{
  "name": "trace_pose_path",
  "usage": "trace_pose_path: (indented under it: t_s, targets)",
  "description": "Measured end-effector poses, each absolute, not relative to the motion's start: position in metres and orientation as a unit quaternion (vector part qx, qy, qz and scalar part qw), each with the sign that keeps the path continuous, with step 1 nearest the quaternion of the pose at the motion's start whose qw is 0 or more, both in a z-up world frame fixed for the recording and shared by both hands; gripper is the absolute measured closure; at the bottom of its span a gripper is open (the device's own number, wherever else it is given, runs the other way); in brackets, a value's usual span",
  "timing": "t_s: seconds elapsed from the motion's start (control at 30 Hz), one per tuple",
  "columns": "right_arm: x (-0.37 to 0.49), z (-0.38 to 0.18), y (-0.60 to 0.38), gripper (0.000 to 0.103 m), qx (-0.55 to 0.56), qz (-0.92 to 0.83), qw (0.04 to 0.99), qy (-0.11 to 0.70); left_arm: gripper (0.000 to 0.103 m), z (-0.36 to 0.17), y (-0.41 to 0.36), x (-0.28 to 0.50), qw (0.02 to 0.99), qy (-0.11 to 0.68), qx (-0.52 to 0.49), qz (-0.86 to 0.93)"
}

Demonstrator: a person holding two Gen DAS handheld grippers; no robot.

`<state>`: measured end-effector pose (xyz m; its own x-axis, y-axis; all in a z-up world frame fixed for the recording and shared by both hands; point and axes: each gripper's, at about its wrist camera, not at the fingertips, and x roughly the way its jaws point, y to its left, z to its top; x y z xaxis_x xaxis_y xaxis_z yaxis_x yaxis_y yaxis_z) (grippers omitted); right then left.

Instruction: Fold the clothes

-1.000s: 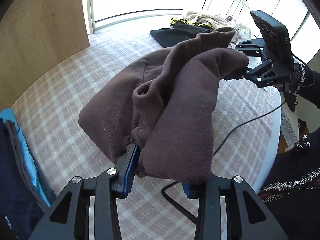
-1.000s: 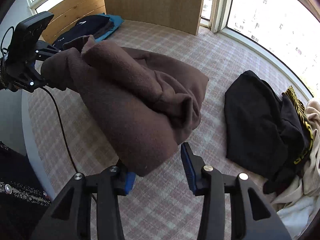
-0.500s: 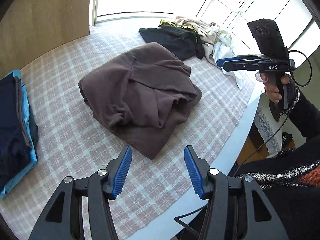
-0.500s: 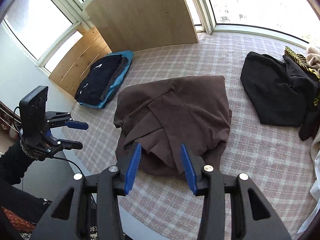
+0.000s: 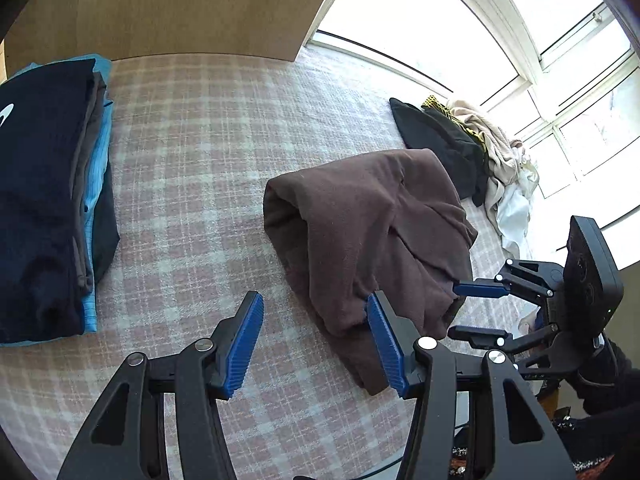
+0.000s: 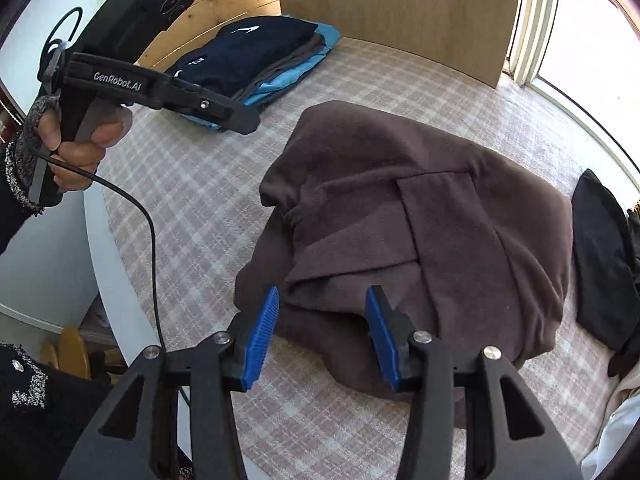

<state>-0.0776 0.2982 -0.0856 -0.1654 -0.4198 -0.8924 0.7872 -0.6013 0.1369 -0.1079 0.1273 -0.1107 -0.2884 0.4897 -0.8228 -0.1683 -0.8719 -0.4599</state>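
The folded brown fleece garment (image 6: 420,224) lies soft and limp just ahead of the right gripper (image 6: 320,332), whose empty jaws are opening, and beside the left gripper (image 5: 316,344), jaws apart and empty; its thick near edge looks best to pinch

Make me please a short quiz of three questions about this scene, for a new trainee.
1. True or false: the brown garment lies on the checked cloth, held by no gripper.
2. What lies between the right gripper pads? A) a cable B) the brown garment's near edge C) nothing
3. Fill in: the folded stack has a dark ____ garment on top.

Key: 1 true; 2 B, with its jaws opening; 3 blue.
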Motion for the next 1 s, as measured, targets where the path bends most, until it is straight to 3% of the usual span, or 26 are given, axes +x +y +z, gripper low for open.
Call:
trace_pose_path:
  t_s: [0.17,0.23,0.4,0.57,0.7,0.8,0.9,1.0]
  targets:
    - [-0.077,-0.11,0.266,0.059,0.501,-0.729,0.381,0.27,0.051,-0.114,0.148,-0.138,0.22,-0.122,-0.574,0.78]
    - [-0.09,-0.126,0.274,0.081,0.545,-0.707,0.38,0.242,0.051,-0.123,0.155,-0.15,0.214,-0.112,-0.584,0.775]
    - [-0.097,-0.123,0.321,0.097,0.602,-0.665,0.405,0.177,0.051,-0.138,0.151,-0.159,0.198,-0.115,-0.594,0.771]
    - [-0.095,-0.104,0.337,0.096,0.602,-0.668,0.414,0.143,0.05,-0.127,0.139,-0.136,0.222,-0.127,-0.573,0.778]
    - [-0.125,-0.074,0.373,0.066,0.595,-0.703,0.388,0.04,0.05,-0.146,0.147,-0.127,0.227,-0.157,-0.573,0.772]
    - [-0.16,-0.064,0.405,0.066,0.59,-0.726,0.35,-0.046,0.062,-0.165,0.154,-0.125,0.222,-0.209,-0.571,0.762]
    - [-0.174,-0.068,0.393,0.066,0.595,-0.72,0.354,-0.047,0.073,-0.166,0.161,-0.115,0.217,-0.228,-0.556,0.77]
    - [-0.178,-0.077,0.364,0.066,0.609,-0.697,0.377,-0.037,0.074,-0.155,0.158,-0.105,0.228,-0.268,-0.533,0.77]
